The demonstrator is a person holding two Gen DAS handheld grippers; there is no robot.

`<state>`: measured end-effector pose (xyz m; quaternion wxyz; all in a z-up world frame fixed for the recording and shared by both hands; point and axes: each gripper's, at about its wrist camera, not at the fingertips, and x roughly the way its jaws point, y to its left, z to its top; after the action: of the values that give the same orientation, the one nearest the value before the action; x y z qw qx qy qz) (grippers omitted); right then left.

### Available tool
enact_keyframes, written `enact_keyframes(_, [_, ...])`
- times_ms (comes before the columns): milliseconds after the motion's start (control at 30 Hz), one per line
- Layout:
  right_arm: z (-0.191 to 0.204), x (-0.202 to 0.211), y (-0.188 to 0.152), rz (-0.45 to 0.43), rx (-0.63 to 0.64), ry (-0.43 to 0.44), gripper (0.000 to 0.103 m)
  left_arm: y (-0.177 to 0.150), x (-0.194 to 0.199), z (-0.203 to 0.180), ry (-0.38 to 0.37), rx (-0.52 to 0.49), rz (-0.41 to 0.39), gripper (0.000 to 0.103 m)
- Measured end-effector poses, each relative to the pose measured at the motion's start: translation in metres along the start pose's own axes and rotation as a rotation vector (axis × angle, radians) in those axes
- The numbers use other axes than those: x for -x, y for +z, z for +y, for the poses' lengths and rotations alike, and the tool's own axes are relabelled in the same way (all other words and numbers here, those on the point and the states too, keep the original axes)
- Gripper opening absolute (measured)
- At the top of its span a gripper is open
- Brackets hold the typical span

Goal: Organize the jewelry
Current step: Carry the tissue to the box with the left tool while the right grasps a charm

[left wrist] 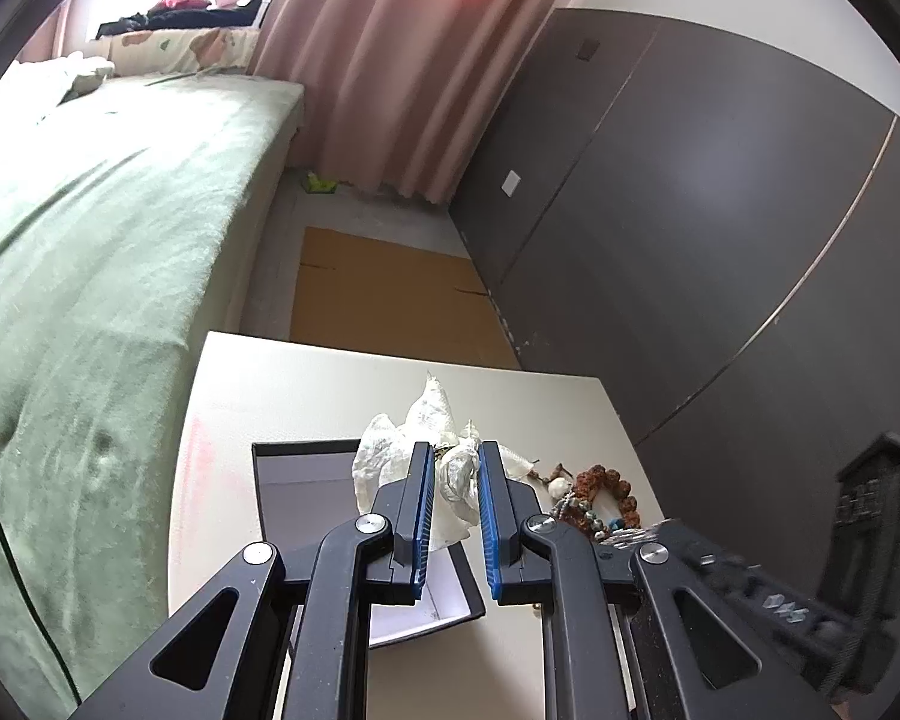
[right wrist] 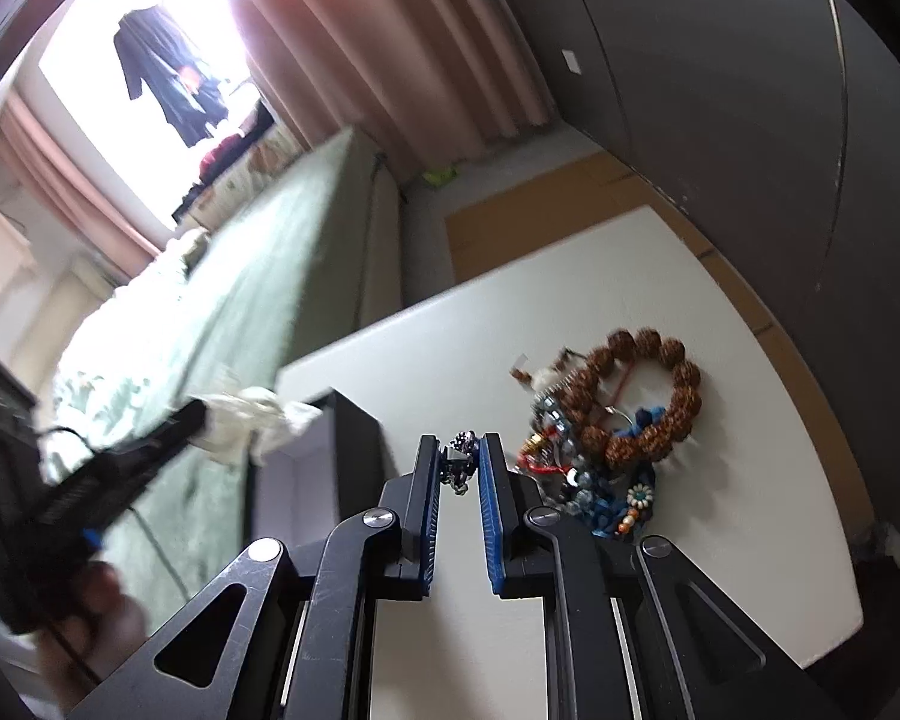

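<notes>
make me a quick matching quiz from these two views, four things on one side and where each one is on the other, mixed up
Things:
1. white tissue paper
2. small dark chain
3. brown bead bracelet
4. dark box

Places:
A. lying on the white table, on the heap of jewelry
B. between the fingers of the left gripper
C. on the table, open, beside the bed
D. between the fingers of the right gripper

Pairs: 1-B, 2-D, 3-A, 4-C
</notes>
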<state>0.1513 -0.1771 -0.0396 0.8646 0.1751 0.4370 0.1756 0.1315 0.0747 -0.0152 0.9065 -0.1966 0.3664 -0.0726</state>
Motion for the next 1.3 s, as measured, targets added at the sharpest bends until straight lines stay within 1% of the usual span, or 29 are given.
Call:
enact_keyframes(133, [0.002, 0.020, 0.011, -0.043, -0.008, 0.043, 0.014, 0.005, 0.001, 0.007, -0.001, 0.021, -0.010, 0.015])
enact_keyframes(200, [0.009, 0.026, 0.020, -0.060, -0.008, 0.061, 0.014, 0.009, 0.005, 0.013, -0.005, 0.040, -0.021, 0.015])
enact_keyframes(433, [0.039, 0.039, 0.035, -0.094, 0.034, 0.081, 0.014, 0.016, 0.018, 0.031, -0.009, 0.076, -0.053, 0.015])
enact_keyframes(667, [0.085, 0.072, 0.055, -0.185, 0.108, 0.105, 0.014, 0.020, 0.027, 0.048, -0.015, 0.122, -0.077, 0.015])
enact_keyframes(833, [0.120, 0.094, 0.072, -0.234, 0.161, 0.123, 0.014, 0.021, 0.033, 0.053, -0.018, 0.130, -0.089, 0.015])
enact_keyframes(1133, [0.172, 0.119, 0.088, -0.304, 0.240, 0.156, 0.014, 0.022, 0.044, 0.065, -0.016, 0.155, -0.109, 0.015])
enact_keyframes(1300, [0.195, 0.123, 0.091, -0.318, 0.272, 0.188, 0.014, 0.022, 0.049, 0.071, -0.015, 0.166, -0.114, 0.015])
